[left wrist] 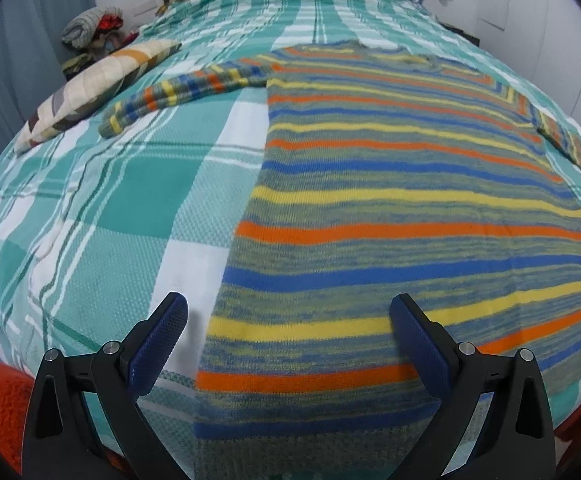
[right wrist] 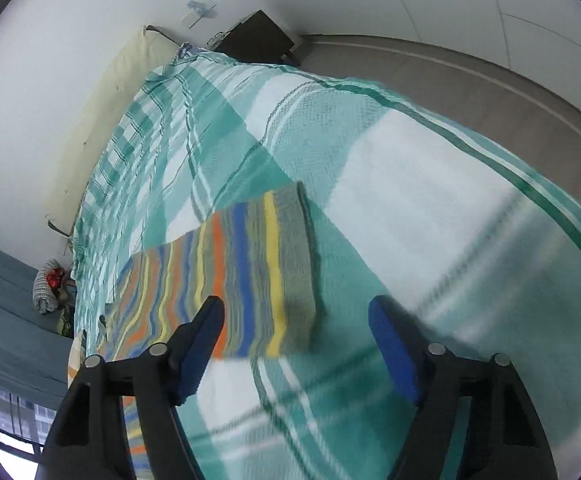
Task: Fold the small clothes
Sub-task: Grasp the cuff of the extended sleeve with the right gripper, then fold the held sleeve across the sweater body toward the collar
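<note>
A striped knit sweater (left wrist: 390, 184) in orange, yellow, blue and grey-green lies flat on the bed, its hem toward me. Its left sleeve (left wrist: 186, 88) stretches out to the left. My left gripper (left wrist: 288, 312) is open and empty, hovering over the sweater's lower left corner near the hem. In the right wrist view the sweater's right sleeve (right wrist: 250, 272) lies on the bedspread, its cuff end pointing right. My right gripper (right wrist: 296, 320) is open and empty, just above the sleeve's cuff end.
A teal and white plaid bedspread (left wrist: 122, 208) covers the bed. A patchwork pillow (left wrist: 90, 88) and a pile of clothes (left wrist: 90, 28) lie at the far left. A cream headboard cushion (right wrist: 102, 120), a dark nightstand (right wrist: 258, 40) and grey floor (right wrist: 490, 96) border the bed.
</note>
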The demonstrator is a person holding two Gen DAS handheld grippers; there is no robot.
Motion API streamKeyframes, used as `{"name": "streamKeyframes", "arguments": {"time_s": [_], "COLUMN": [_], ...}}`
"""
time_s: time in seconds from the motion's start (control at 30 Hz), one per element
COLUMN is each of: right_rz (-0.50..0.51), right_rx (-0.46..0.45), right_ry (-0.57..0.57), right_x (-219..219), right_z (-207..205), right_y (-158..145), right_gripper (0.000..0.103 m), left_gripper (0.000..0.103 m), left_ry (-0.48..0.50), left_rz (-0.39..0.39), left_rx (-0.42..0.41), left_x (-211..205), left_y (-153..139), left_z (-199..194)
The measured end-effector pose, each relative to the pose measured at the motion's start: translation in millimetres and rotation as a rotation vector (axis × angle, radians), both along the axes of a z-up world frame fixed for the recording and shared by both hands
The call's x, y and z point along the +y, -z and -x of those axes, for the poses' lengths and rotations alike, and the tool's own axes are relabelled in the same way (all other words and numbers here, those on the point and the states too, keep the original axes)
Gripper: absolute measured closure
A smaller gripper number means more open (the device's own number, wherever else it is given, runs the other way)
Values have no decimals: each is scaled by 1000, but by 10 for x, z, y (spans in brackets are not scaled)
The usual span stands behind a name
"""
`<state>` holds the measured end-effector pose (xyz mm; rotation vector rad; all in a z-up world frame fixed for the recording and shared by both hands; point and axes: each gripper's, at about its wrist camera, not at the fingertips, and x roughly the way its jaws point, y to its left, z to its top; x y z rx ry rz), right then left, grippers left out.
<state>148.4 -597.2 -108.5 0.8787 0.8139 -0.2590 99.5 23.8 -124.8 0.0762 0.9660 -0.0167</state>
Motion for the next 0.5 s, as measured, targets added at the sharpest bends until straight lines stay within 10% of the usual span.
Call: {"name": "streamKeyframes", "arguments": {"time_s": [0.2, 0.23, 0.27, 0.3, 0.5], "right_rz": [-6, 23, 49, 65, 128], "right_rx": [22, 41, 60, 85, -50], "right_ry": [-44, -71, -81, -82, -95], "right_x": [32, 82, 81, 60, 284], "right_z": [-404, -482, -527, -543, -716], "right_y": [139, 121, 120, 107, -572], "right_gripper": [34, 45, 86, 96, 96], "left_gripper": [1, 0, 0, 0, 1], "left_ry": [-10, -14, -16, -16, -14], "left_rz": [5, 10, 13, 16, 50], "left_rx": [17, 18, 18, 18, 19], "left_x": [-20, -13, -9, -8, 23], "left_y": [81, 88, 87, 82, 49], "left_z": [-53, -64, -69, -71, -69]}}
